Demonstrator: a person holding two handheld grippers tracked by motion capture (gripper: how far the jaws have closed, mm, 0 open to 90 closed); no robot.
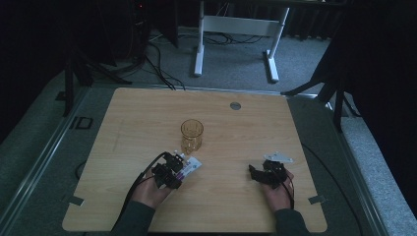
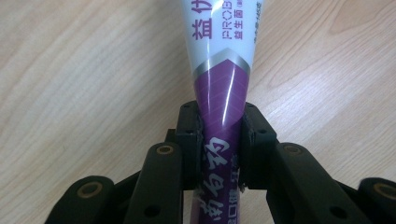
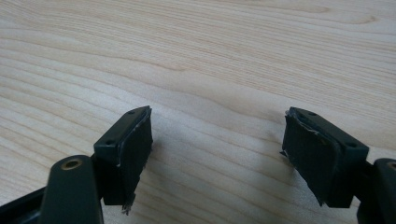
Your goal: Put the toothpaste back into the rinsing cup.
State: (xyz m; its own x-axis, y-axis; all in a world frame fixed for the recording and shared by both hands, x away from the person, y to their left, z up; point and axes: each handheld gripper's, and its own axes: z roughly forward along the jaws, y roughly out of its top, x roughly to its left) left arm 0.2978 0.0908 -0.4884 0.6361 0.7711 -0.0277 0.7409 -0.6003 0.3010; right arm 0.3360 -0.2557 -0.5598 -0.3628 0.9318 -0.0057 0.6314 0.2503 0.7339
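A purple and white tube [image 2: 223, 88] with printed characters lies on the wooden table [image 1: 147, 118], and my left gripper [image 2: 220, 122] is shut on its purple end. In the high view that left gripper [image 1: 176, 165] sits just below an amber glass cup [image 1: 192, 134], with the tube [image 1: 191, 167] pointing up and right from it. The cup stands upright near the table's middle. My right gripper [image 1: 255, 172] rests low over the table at the right, held by a hand. Its jaws stand wide apart in the right gripper view [image 3: 217, 140], with bare wood between them.
A round grey grommet [image 1: 235, 105] sits in the table near its far edge. Beyond the table stand white desk legs [image 1: 199, 49] and cables on a grey floor. Dark stands flank the table's far corners.
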